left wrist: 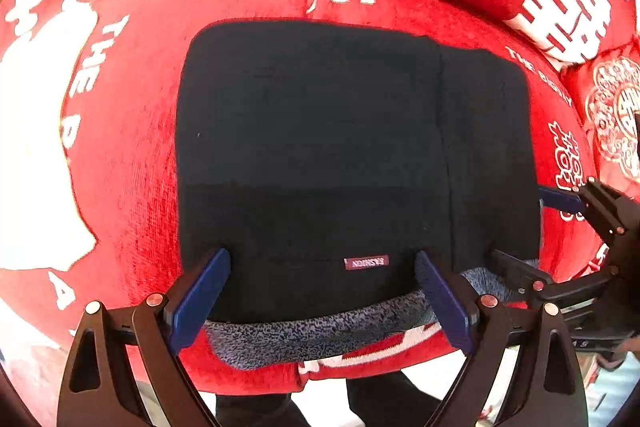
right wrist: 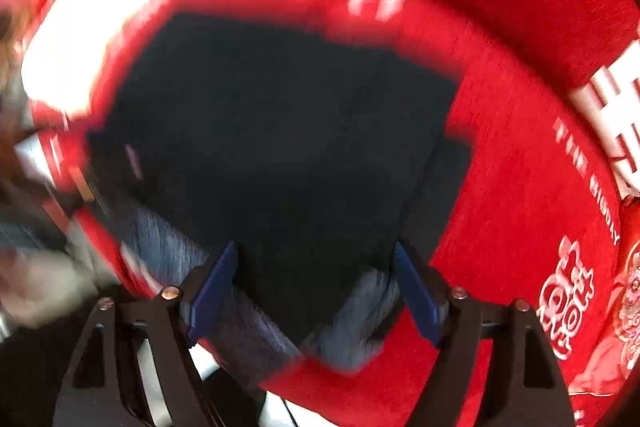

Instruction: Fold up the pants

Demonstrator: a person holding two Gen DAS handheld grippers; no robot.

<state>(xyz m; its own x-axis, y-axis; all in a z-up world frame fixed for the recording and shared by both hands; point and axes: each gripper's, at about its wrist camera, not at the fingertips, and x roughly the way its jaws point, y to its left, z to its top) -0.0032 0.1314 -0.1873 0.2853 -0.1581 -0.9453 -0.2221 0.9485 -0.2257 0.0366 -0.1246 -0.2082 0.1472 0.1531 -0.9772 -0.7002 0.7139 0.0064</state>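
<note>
The black pants [left wrist: 328, 163] lie folded into a squarish block on the red blanket [left wrist: 132, 147]. A small "FASHION" label [left wrist: 366, 262] and a grey fleecy lining edge [left wrist: 320, 331] show at the near side. My left gripper [left wrist: 324, 303] is open, its blue pads straddling the near edge without pinching it. My right gripper [right wrist: 316, 291] is open over the near corner of the pants [right wrist: 280, 147]; that view is motion-blurred. The right gripper also shows at the right edge of the left wrist view [left wrist: 576, 239].
The red blanket carries white lettering and patterns [left wrist: 564, 7]. A red embroidered cushion [left wrist: 616, 115] sits at the far right. The bed's near edge and pale floor [left wrist: 420, 375] lie just below the pants.
</note>
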